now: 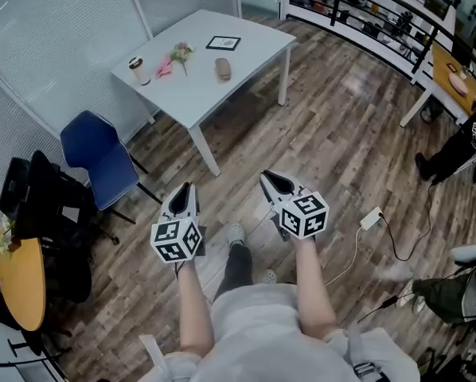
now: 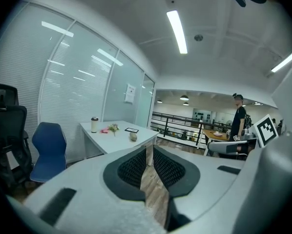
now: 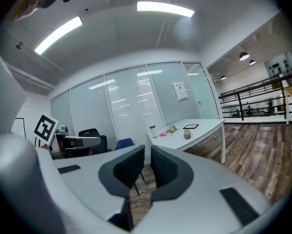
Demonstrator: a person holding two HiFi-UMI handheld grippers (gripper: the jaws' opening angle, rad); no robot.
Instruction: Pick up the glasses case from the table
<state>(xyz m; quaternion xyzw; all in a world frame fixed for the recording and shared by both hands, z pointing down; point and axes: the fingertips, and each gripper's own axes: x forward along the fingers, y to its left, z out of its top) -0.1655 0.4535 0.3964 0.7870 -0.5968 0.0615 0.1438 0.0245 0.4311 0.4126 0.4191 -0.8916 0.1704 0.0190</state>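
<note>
I hold my left gripper (image 1: 186,189) and right gripper (image 1: 271,179) clenched on nothing. The glasses case (image 1: 223,69) lies on the white table (image 1: 210,98), well ahead of both.

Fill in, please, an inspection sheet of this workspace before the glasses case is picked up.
Surface: white table, mostly bare, standing well ahead of the person.
Job's things: brown glasses case lying on the table, untouched.
Clutter: lidded cup, pink item with flowers and small black frame, all on the table.
Grippers: left gripper and right gripper both shut and empty, over the floor, away from the table.
Cables: white plug block with its cable on the floor, to the person's right.
Surroundings: wood floor; blue chair beside the table; another person at the right edge.
</note>
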